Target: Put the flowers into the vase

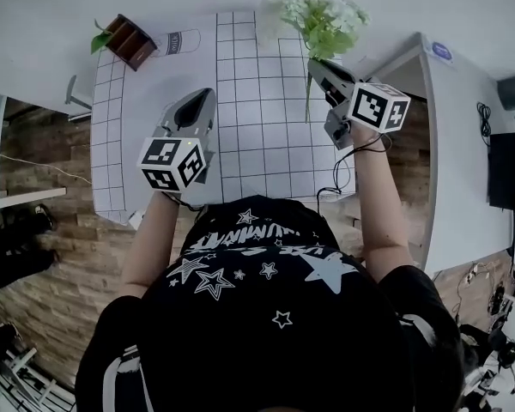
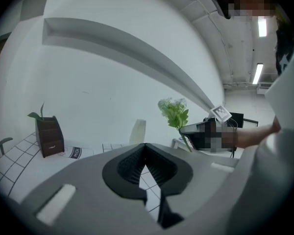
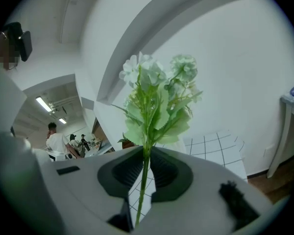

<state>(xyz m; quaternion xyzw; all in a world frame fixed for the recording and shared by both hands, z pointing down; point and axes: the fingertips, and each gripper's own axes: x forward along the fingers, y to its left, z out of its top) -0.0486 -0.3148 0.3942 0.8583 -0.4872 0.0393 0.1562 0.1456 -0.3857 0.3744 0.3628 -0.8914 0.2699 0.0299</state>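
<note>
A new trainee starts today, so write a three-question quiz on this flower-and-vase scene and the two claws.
1. Which claw grips the flowers by the stem? A: left; B: right; C: neither.
2. True or false: the left claw is shut with nothing in it.
3. Fill in: in the left gripper view, the brown planter stands to the ____ of the white vase.
Key: 1 B, the right claw; 2 true; 3 left.

Matt grey plastic covered the right gripper (image 3: 146, 153); the pale green flowers (image 3: 157, 97) looked cloth-like, the white gridded tabletop (image 1: 257, 127) smooth.
</note>
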